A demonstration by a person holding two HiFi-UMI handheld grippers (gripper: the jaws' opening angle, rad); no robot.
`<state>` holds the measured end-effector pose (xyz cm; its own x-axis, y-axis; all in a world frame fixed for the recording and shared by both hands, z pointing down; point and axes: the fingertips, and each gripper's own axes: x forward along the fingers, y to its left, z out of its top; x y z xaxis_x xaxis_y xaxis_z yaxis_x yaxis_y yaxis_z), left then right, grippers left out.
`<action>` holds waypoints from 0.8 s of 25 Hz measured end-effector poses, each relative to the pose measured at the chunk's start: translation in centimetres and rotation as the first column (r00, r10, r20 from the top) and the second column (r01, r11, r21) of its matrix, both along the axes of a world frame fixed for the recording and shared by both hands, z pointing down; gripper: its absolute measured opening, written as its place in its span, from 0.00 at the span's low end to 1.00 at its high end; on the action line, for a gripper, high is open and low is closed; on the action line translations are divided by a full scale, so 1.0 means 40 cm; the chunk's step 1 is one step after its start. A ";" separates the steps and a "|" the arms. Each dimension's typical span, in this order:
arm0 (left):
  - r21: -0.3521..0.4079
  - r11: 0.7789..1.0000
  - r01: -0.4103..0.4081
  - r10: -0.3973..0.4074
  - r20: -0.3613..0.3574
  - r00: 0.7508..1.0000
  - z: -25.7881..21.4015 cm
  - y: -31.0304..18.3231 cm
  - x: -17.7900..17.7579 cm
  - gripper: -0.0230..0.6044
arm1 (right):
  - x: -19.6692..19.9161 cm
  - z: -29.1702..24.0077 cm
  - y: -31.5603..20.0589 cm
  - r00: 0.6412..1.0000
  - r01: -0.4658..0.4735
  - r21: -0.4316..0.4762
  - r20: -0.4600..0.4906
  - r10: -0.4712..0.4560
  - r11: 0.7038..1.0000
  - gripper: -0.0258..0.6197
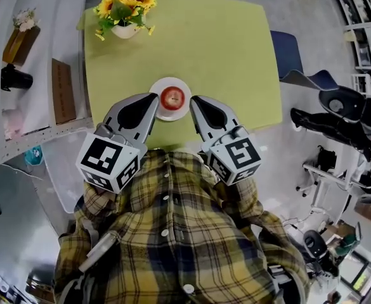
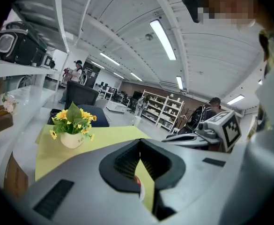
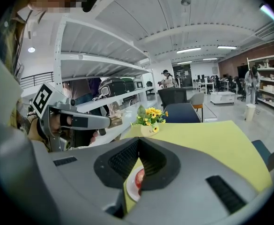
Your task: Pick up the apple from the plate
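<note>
One apple (image 1: 172, 97) on one plate (image 1: 158, 108), at the tabletop's (image 1: 236, 56) near edge; left gripper (image 1: 153, 99) and right gripper (image 1: 194, 100) flank it, jaws pressed together, empty; one flower pot (image 1: 125, 30) at the far left corner.

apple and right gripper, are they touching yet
Apart. The head view shows a strip of white plate between the apple and the tip of the right gripper, whose jaws are shut on nothing.

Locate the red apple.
Head view: the red apple lies on the round white plate at the near edge of the yellow-green table, between the left gripper and right gripper.
</note>
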<state>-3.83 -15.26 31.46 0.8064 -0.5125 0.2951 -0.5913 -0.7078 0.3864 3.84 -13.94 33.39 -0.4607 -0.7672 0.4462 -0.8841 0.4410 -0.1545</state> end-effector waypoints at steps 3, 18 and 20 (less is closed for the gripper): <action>-0.006 1.000 0.015 -0.015 -0.004 1.000 0.002 -0.005 0.006 0.05 | 0.000 0.017 -0.001 1.000 0.021 -0.014 -0.022 -0.021 1.000 0.04; -0.027 0.993 0.115 -0.114 0.016 0.993 0.029 0.016 -0.005 0.05 | 0.008 0.095 0.015 0.996 0.084 -0.086 0.009 -0.083 0.993 0.04; -0.035 0.992 0.119 -0.118 0.023 0.993 0.042 0.022 -0.006 0.05 | 0.006 0.102 0.019 0.996 0.090 -0.091 0.024 -0.088 0.992 0.04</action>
<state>-4.05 -14.37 33.16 0.7340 -0.5931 0.3309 -0.6785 -0.6179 0.3973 4.07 -13.17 37.49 -0.5350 -0.6787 0.5032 -0.8382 0.5012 -0.2151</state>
